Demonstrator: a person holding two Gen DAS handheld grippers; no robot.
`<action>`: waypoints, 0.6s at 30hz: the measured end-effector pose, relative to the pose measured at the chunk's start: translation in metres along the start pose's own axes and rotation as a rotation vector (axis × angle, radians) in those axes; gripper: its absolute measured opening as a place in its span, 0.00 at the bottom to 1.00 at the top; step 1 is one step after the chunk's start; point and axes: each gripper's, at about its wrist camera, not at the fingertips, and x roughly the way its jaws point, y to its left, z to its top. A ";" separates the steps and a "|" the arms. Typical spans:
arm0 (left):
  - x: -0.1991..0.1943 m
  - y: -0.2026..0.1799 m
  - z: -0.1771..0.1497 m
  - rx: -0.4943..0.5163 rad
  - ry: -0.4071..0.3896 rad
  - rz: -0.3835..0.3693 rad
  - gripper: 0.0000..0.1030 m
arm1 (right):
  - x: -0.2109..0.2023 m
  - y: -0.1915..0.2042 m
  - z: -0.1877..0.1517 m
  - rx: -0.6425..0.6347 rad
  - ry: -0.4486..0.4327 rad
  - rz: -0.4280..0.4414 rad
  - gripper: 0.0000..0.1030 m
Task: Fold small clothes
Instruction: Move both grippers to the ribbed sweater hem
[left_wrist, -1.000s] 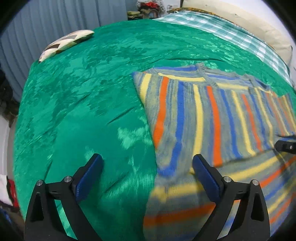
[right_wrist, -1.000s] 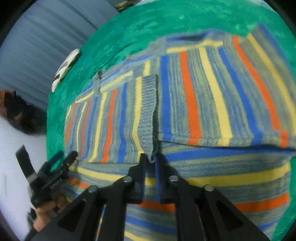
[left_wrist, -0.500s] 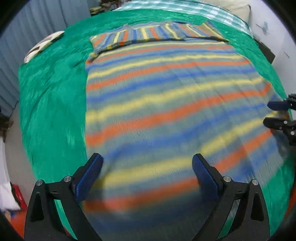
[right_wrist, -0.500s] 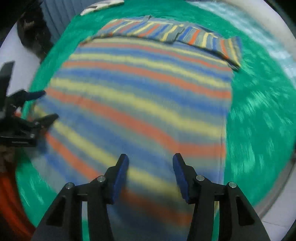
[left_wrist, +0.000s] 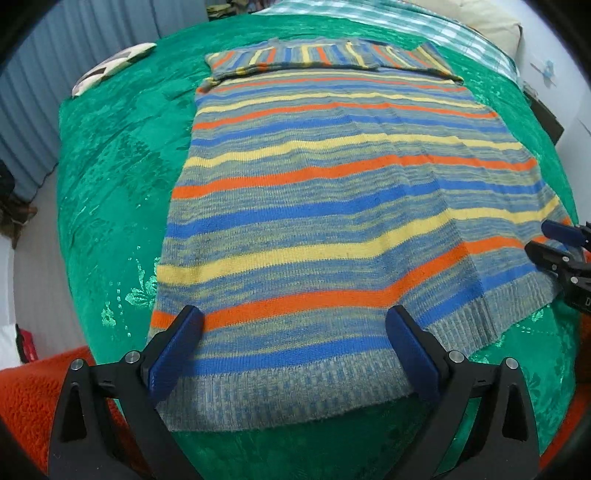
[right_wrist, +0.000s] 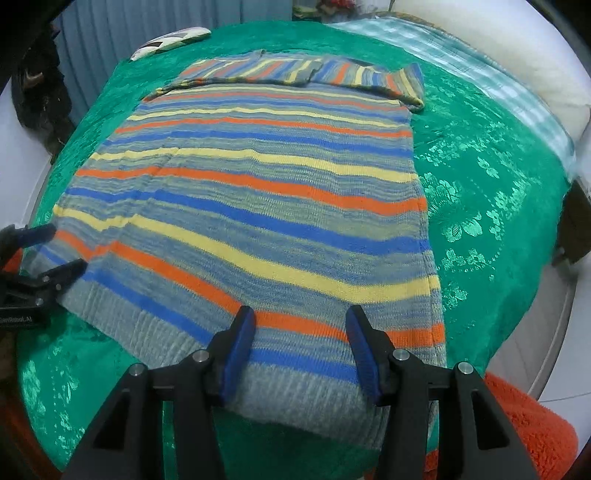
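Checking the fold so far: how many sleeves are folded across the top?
2: left sleeve and right sleeve lie side by side across the sweater's far end.

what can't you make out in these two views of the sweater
- Sweater underside and any back layer: hidden by its own front, both views.
- Folded sleeves at the far end: small and distorted, so how they overlap is unclear.
- Hem behind the left gripper fingers: partly covered.
- Right gripper: cut off by the left view's edge; whether it touches the sweater is unclear.
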 end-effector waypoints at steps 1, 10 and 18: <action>0.000 0.000 0.000 -0.002 0.000 0.001 0.97 | 0.000 0.000 0.000 0.000 -0.001 -0.004 0.51; 0.001 0.000 -0.002 0.005 -0.010 0.008 0.99 | 0.000 0.004 -0.003 0.001 -0.012 -0.028 0.51; 0.002 0.000 -0.003 0.009 -0.021 0.009 0.99 | 0.001 0.007 -0.005 -0.010 -0.026 -0.047 0.51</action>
